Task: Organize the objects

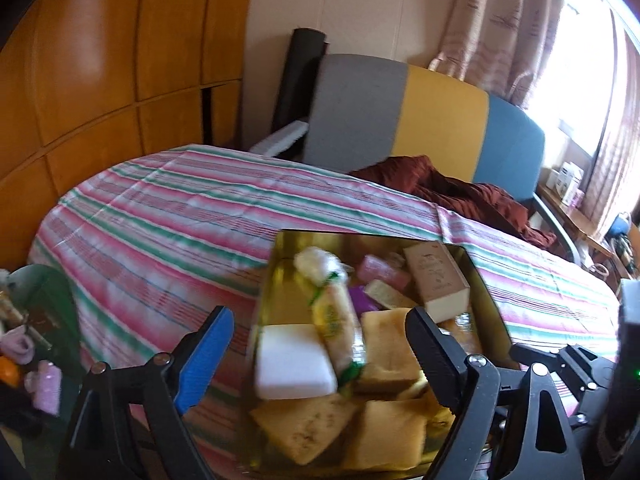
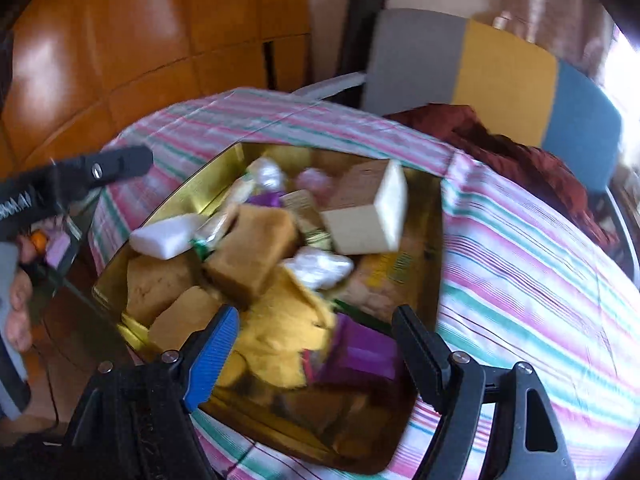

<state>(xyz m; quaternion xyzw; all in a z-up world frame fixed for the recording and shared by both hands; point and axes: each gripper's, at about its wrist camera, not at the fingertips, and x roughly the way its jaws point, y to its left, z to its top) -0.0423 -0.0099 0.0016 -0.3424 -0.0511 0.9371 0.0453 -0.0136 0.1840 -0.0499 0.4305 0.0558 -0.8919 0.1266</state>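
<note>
Two tongs: both w/ jaws apart, nothing pinched in either.
Left tongs [image 1: 318, 344]: blue pad on one side, black pad on the other, wide gap. They hang over the near part of the gold tin [image 1: 486, 280] w/o touching the stuff inside.
Right tongs [image 2: 314, 338]: same blue & black pads, spread apart over the near side of the tin. A crumpled yellow cloth [image 2: 280, 320] & a purple box [image 2: 366, 350] show in the gap, but the pads don't press on them.
Gold tin: sits on the bed, on the striped sheet [image 1: 168, 208], pink, green & white. Shiny walls, open top.
In the tin: a white block [image 1: 294, 360] at the left side, a long candy-like pack [image 1: 334, 320] w/ green ends just beside it, tan spongy blocks [image 1: 386, 356] in the middle & near side, a cream box [image 1: 436, 284] tilted at the far right, sth pink [image 1: 384, 270] behind.
Blur: small stuff in the tin is fuzzy, can't tell what each bit is.
Bed head: grey, yellow & blue panels [image 1: 444, 120], dark red blanket [image 1: 460, 192] bunched in front of it.
Left side: brown wood doors [image 1: 100, 60].
Right side: window w/ a pale curtain [image 1: 500, 20].
Person: fingers [image 2: 20, 304] at the far left edge of the right tongs' view.
</note>
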